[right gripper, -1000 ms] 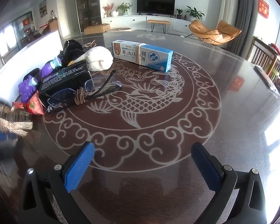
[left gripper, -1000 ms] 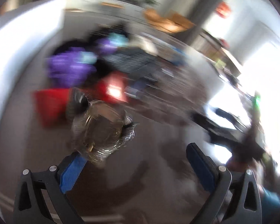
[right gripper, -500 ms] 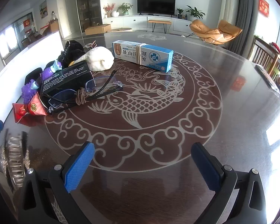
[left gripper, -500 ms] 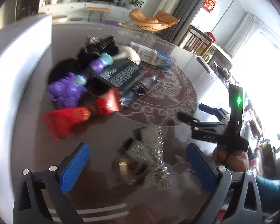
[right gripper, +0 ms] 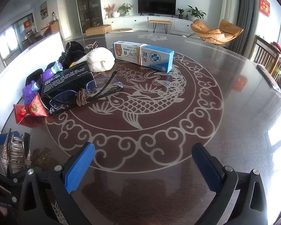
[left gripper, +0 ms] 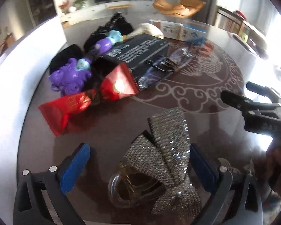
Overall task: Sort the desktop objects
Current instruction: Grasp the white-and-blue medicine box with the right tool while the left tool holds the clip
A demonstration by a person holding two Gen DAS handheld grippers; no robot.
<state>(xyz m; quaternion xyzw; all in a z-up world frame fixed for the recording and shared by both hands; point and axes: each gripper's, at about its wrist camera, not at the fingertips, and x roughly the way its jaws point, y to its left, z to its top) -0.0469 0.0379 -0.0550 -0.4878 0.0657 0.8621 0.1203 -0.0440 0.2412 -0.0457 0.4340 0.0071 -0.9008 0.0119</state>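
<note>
Presently sorting: silver sequinned bow hair claw (left gripper: 164,161) lying between wide-open, empty left gripper (left gripper: 138,161); next, closing squarely upon it; right gripper (right gripper: 144,166) open, empty

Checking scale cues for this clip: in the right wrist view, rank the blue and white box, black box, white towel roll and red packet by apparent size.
1. Blue and white box.
2. Black box.
3. White towel roll.
4. Red packet, partly hidden behind the black box.
Black box and towel look close; the box sits nearer, so that order is unsure.

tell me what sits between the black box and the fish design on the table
A pair of glasses with a brown band around it lies beside the black box, seen in the right wrist view.
</note>
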